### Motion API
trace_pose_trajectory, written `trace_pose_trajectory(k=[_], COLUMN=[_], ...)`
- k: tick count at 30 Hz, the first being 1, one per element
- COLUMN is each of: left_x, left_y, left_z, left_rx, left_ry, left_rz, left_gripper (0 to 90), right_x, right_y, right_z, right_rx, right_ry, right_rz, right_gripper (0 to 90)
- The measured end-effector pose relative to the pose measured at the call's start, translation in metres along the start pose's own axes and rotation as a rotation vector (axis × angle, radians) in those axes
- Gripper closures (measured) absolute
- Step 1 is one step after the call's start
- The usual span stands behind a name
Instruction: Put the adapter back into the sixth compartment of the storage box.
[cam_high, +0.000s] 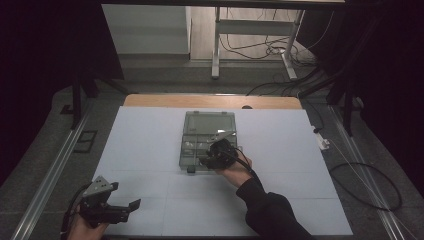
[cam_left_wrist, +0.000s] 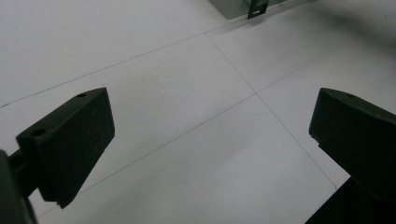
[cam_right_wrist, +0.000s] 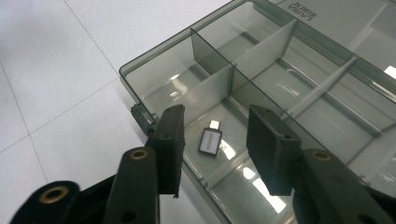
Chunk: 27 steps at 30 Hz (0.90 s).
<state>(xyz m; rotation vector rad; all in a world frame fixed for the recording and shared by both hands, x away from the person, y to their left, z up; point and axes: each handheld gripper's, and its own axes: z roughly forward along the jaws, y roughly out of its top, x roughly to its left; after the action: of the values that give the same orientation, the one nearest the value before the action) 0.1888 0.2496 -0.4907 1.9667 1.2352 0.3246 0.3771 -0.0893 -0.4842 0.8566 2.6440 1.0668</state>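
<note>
Right gripper (cam_right_wrist: 215, 140) jaws parted, nothing pinched, small adapter (cam_right_wrist: 210, 140) lying loose in organizer box (cam_right_wrist: 140, 70) compartment: gripper should be lifted straight up, clear of dividers; left gripper (cam_left_wrist: 210, 140) released, idle.

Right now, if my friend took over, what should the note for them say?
Right gripper: open, jaws apart over the box, nothing between them.
Left gripper: open, holding nothing, over the bare table near the front corner.
Box: middle of the table, lid open.
USB adapter: lies in a front compartment, under the right jaws.
Done: adapter seems placed in the box.
Left: probably pull the right gripper back and close the lid.
</note>
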Motion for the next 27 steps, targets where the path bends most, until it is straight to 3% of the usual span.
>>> trace_pose_trajectory(k=[27], left_x=[-0.001], left_y=[0.0], left_z=[0.0], left_rx=[0.004], left_ry=[0.0], left_rz=[0.011], left_gripper=[1.2], right_x=[0.005], right_y=[-0.014], right_z=[-0.029], right_rx=[-0.005], right_ry=[0.012], right_rz=[-0.007], right_gripper=[30.4])
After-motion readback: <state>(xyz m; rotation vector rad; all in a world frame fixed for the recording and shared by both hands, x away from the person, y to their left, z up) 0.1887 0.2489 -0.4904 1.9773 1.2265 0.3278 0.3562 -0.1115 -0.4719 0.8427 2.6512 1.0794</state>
